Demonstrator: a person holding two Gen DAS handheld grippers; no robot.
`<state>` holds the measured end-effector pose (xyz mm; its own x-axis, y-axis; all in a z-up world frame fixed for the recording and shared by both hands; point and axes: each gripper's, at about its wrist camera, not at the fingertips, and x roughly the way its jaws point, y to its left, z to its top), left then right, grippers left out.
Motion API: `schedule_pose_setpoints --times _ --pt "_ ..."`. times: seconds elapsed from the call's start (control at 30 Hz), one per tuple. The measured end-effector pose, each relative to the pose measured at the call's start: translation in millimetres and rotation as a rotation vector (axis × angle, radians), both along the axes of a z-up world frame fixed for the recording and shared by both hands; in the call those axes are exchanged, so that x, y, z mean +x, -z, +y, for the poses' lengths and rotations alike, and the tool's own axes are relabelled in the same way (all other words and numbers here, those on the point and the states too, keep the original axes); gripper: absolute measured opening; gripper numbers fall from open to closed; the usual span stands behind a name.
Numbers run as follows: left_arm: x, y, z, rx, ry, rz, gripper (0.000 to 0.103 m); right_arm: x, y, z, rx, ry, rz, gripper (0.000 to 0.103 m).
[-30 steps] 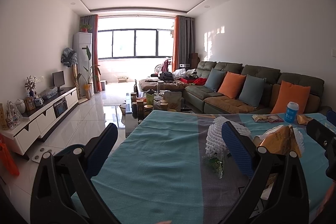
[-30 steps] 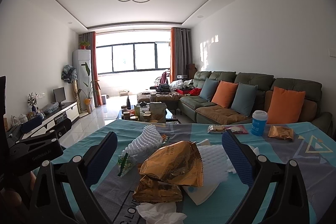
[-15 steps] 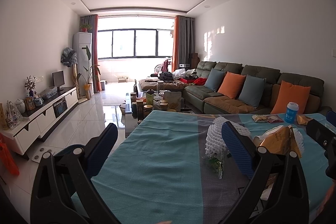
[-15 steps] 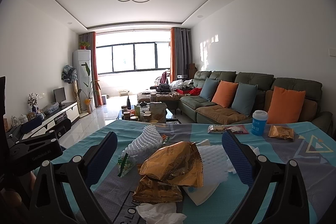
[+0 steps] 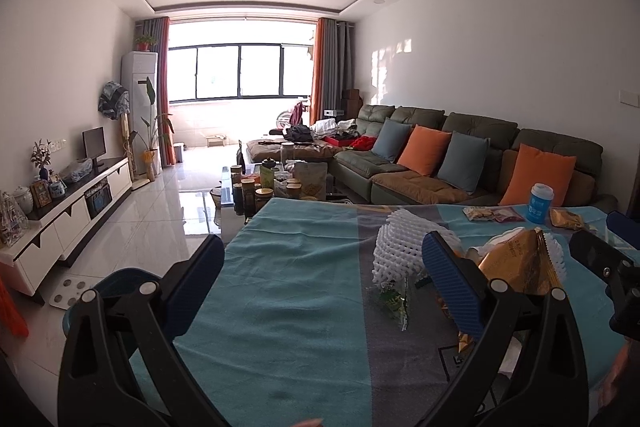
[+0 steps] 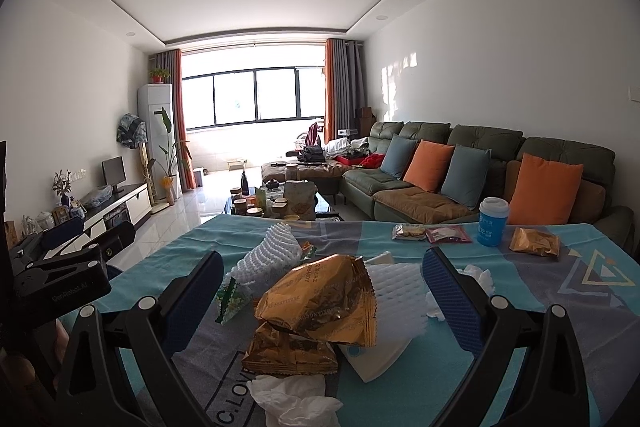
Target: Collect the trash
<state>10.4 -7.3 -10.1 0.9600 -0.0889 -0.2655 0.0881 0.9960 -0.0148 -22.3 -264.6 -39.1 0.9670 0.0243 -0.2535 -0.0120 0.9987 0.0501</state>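
Observation:
A pile of trash lies on the teal tablecloth (image 6: 500,291): a large gold snack bag (image 6: 320,301), a smaller gold bag (image 6: 290,351) under it, white foam netting (image 6: 268,251), a green wrapper (image 6: 230,299) and crumpled tissue (image 6: 292,399). My right gripper (image 6: 322,301) hangs open just above the pile, its fingers either side of the large gold bag. My left gripper (image 5: 322,291) is open over bare cloth to the left of the pile; the foam netting (image 5: 400,247) and gold bag (image 5: 520,267) lie by its right finger. Nothing is held.
Farther back on the table stand a blue cup (image 6: 493,223), two flat snack packets (image 6: 430,233) and another gold wrapper (image 6: 534,242). A blue bin (image 5: 108,287) sits on the floor at the table's left edge. Beyond are a sofa (image 6: 460,163) and a cluttered coffee table (image 6: 280,203).

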Motion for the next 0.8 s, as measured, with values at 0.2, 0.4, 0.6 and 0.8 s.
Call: schedule_pose_setpoints --times 0.2,0.4,0.6,0.8 --pt "9.8 13.4 -16.2 0.024 0.109 0.073 0.097 -0.3 21.0 -14.7 0.020 -0.073 0.150 0.096" --pt "16.3 31.3 -46.3 0.089 0.221 0.121 0.097 -4.8 48.6 -23.1 0.067 -0.177 0.317 0.078" --pt "43.0 47.6 -49.9 0.122 0.225 0.210 0.095 -7.6 63.0 -13.0 0.071 -0.271 0.397 0.054" --pt "82.7 64.7 -49.9 0.113 0.279 0.348 0.075 -4.2 73.7 -3.3 0.080 -0.319 0.446 0.027"
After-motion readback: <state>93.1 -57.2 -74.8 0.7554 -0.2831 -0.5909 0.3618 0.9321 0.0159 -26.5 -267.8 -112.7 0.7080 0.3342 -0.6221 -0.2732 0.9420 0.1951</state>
